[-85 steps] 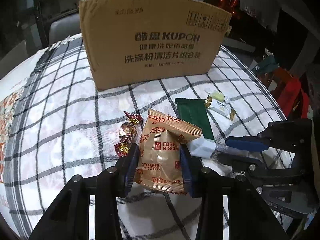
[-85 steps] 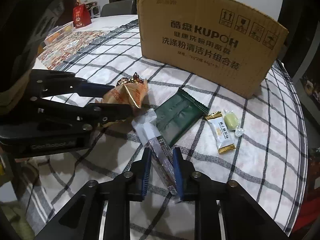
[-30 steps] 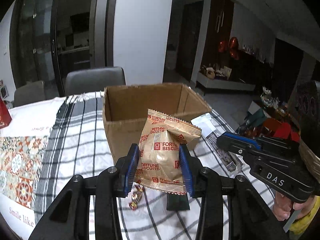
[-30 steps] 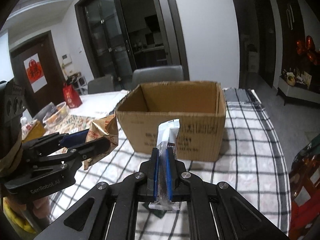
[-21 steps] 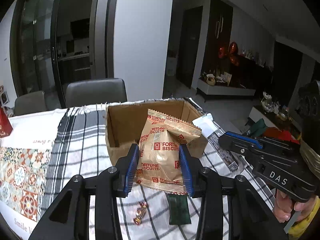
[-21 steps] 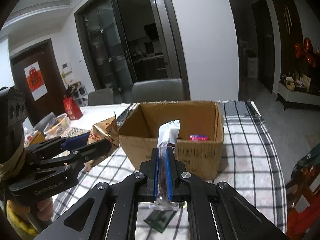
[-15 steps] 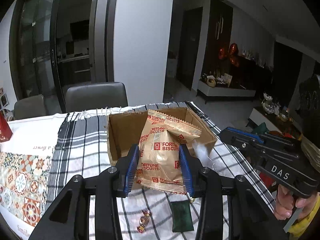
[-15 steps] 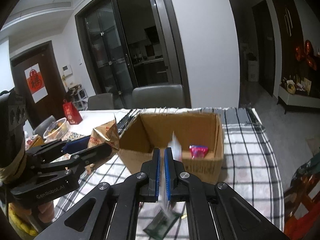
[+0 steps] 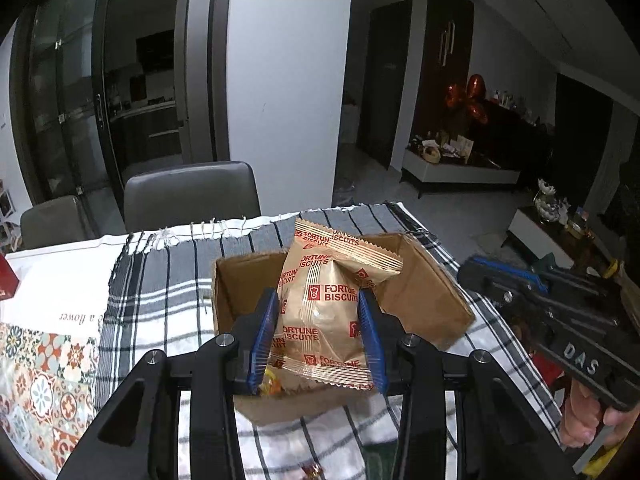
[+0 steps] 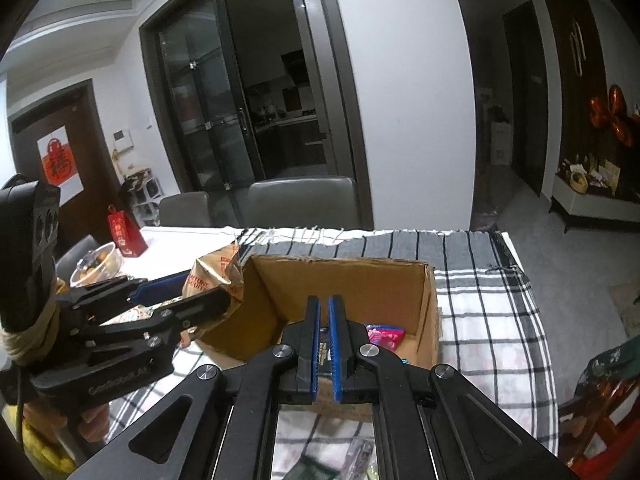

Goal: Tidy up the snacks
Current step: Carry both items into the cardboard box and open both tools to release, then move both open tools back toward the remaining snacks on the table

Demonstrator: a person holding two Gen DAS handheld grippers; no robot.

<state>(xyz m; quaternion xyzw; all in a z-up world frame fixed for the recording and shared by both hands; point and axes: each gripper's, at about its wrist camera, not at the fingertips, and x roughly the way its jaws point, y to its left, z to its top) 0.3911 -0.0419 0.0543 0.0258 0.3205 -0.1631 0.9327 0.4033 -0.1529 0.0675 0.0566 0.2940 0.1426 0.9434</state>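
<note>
My left gripper (image 9: 318, 332) is shut on a tan Fortune Biscuits packet (image 9: 324, 308) and holds it above the open cardboard box (image 9: 432, 304). The packet also shows in the right wrist view (image 10: 214, 270) at the box's left wall. My right gripper (image 10: 324, 344) hangs over the box (image 10: 424, 280) with its jaws nearly together and nothing between them. A pink packet (image 10: 384, 336) lies inside the box. The white packet lies on the cloth below the right gripper (image 10: 360, 456), beside a green packet (image 10: 308, 468).
The box stands on a checked tablecloth (image 10: 492, 312). Grey chairs (image 9: 188, 196) stand behind the table. A red bag (image 10: 126, 236) and a glass bowl (image 10: 98, 262) sit at the far left. Wrapped candies (image 9: 312, 470) lie near the front edge.
Both grippers rose from the table and moved over the box. The white packet slipped out of the right gripper, which now holds nothing. The left gripper still holds the biscuit packet.
</note>
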